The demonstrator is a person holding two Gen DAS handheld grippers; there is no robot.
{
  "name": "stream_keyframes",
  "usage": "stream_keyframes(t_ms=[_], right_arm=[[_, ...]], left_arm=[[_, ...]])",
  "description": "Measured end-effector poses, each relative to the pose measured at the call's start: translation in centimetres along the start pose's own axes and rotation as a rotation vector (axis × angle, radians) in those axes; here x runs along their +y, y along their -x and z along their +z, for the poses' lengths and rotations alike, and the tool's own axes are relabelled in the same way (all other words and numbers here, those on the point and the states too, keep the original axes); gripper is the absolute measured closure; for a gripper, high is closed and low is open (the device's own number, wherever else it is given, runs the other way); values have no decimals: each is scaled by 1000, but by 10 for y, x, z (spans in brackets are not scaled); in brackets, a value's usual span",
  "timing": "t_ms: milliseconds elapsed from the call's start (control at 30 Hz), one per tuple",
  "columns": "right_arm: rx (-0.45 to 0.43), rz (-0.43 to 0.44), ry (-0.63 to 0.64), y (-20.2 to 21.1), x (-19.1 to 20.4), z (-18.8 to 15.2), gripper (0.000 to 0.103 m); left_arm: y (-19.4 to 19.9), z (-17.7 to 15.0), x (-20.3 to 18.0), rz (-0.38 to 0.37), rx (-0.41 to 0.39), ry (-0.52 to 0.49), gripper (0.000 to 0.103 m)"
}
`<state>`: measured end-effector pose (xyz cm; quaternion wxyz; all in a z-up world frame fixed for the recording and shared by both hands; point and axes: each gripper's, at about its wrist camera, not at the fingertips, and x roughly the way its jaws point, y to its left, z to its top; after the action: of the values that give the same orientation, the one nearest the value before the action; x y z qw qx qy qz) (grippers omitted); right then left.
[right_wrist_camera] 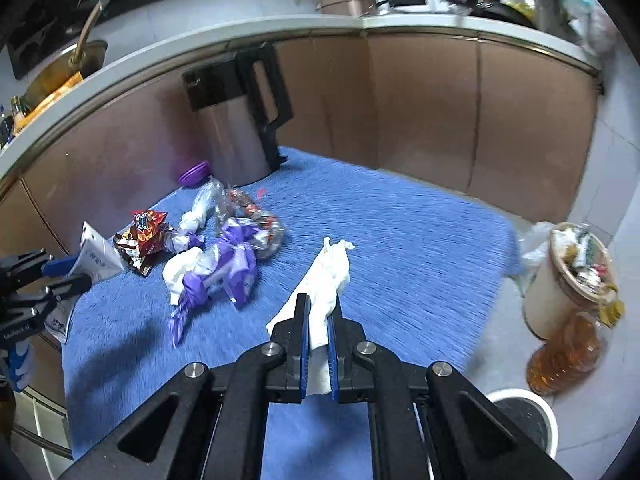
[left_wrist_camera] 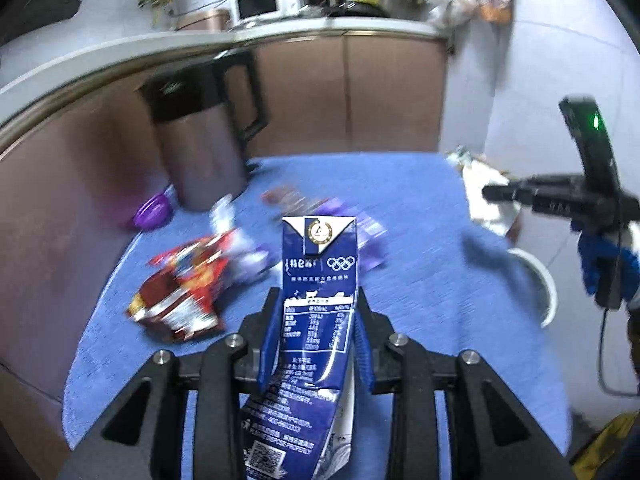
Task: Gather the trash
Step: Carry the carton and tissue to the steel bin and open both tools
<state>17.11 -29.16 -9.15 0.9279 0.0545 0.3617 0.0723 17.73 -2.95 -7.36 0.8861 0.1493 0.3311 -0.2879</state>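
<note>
- Blue milk carton (left_wrist_camera: 318,280): flattened, printed with white text and rings, standing upright, pinched between the left hand-held gripper (left_wrist_camera: 316,304) pads.
- White tissue (right_wrist_camera: 326,280): crumpled, clamped in the right hand-held gripper (right_wrist_camera: 319,320), its free end pointing up and away.
- Red snack wrapper (right_wrist_camera: 142,236): crinkled, lying on the blue cloth (right_wrist_camera: 400,232).
- Purple wrappers (right_wrist_camera: 224,272): twisted, heaped beside it with white scraps.

The left tool (left_wrist_camera: 318,300) grips a blue milk carton (left_wrist_camera: 318,280) above the blue mat (left_wrist_camera: 420,280).
</note>
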Motion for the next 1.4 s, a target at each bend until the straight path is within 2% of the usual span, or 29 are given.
stream_keyframes(t_ms=[133, 267, 367, 500, 700, 800, 867, 933, 1000, 1100, 1233, 1400], right_arm=[[-23, -75, -44, 40, -40, -18, 95], [-13, -166, -109, 65, -87, -45, 95], [10, -234, -181, 77, -131, -68, 95], [78, -292, -245, 74, -176, -98, 95], [169, -328, -330, 47, -220, -141, 93], [194, -338, -371, 36, -238, -159, 92], [211, -343, -384, 30, -247, -168, 82], [227, -358, -389, 24, -251, -174, 61], [236, -371, -389, 22, -253, -178, 57], [239, -383, -394, 22, -257, -181, 56], [219, -391, -392, 34, -250, -176, 55], [140, -384, -385, 60, -230, -158, 52]], left_arm=[[0, 32, -59, -90, -33, -34, 72], [-21, 60, -128, -217, -31, -58, 72], [-54, 81, -184, -314, 13, -67, 72], [-102, 97, -241, -398, 92, -82, 72], [-165, 102, -306, -458, 208, -83, 71], [-194, 98, -322, -480, 262, -77, 71], [-212, 92, -329, -500, 293, -69, 69], [-222, 89, -333, -520, 312, -49, 55], [-228, 88, -336, -525, 314, -27, 48], [-225, 89, -332, -537, 310, -1, 47], [-198, 91, -320, -513, 253, -10, 47], [-149, 100, -299, -439, 100, -17, 47]])
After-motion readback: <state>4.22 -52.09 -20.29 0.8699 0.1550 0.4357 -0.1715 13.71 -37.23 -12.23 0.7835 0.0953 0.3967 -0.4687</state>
